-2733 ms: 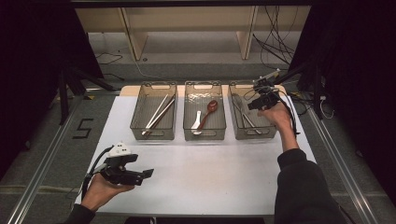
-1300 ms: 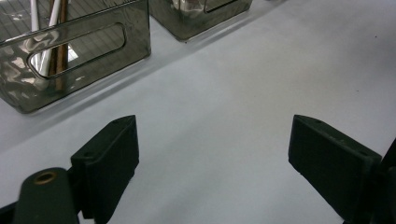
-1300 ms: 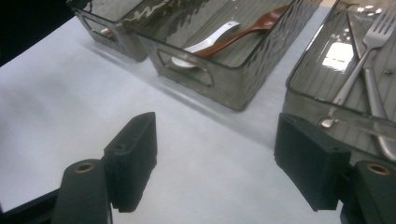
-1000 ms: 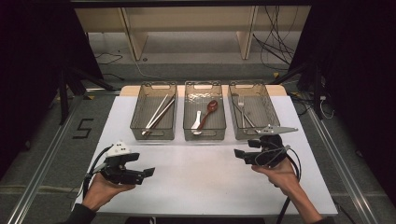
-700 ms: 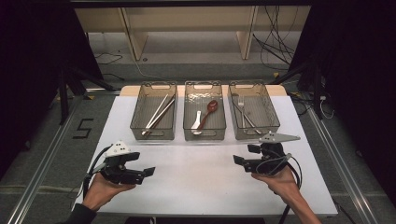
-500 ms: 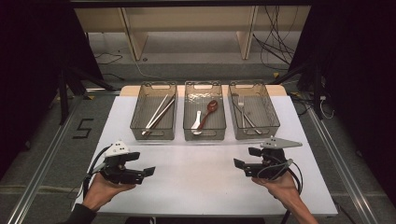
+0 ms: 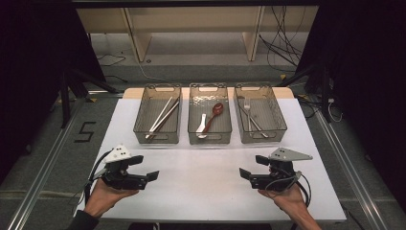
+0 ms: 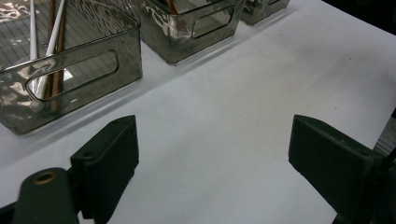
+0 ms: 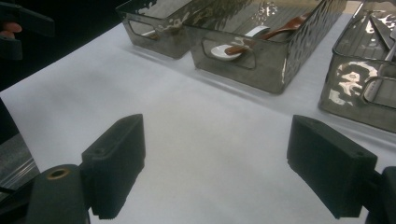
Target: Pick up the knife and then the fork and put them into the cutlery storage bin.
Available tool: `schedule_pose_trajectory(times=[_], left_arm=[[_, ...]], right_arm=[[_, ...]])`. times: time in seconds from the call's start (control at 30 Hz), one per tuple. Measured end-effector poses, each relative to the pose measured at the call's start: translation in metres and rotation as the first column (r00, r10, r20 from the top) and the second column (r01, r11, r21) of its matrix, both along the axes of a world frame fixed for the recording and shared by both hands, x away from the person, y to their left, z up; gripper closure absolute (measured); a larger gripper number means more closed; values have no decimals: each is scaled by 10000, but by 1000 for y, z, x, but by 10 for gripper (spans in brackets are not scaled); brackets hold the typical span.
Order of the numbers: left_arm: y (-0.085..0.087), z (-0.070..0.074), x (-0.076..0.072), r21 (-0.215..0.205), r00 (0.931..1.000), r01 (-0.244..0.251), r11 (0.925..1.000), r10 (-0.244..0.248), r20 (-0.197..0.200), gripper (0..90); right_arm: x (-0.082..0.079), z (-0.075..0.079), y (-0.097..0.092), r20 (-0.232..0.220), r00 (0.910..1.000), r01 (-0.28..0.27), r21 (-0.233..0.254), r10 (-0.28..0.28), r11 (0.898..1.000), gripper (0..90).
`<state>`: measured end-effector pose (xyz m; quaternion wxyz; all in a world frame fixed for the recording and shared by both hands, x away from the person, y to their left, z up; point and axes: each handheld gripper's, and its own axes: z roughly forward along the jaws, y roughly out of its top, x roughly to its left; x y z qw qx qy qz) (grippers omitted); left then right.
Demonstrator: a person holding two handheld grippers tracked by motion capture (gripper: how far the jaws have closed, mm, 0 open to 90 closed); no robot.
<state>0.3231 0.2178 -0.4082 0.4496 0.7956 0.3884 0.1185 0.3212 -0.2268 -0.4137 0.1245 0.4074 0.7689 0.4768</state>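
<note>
I am holding both grippers low over the near part of the white counter (image 7: 206,167), each hand at rest. The left gripper (image 7: 152,176) has its fingers (image 8: 109,163) spread wide with nothing between them. The right gripper (image 7: 244,174) has just been opening its fingers (image 9: 116,158), and they are standing wide and empty too.

Three clear bins are sitting in a row at the far side. The left bin (image 7: 158,136) is holding chopsticks (image 7: 163,117), the middle bin (image 7: 209,139) a red spoon (image 7: 214,114) and a white spoon (image 7: 201,126), the right bin (image 7: 277,127) a fork (image 7: 247,109) with other metal cutlery.

I am seeing no loose cutlery on the counter, so I judge the sorting finished and this the parking step. To do it well, I am keeping both grippers well apart from the bins, fingers open, and settling them down gently without dragging the cables.
</note>
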Motion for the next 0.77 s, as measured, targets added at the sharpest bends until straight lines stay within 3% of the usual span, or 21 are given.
schedule_pose_trajectory(times=[0.77], left_arm=[[-1, -2, 2, -44, 10000, 86, 10000, -86, -41, 145]], right_arm=[[1, 0, 1, 153, 9999, -53, 0, 53, 10000, 188]])
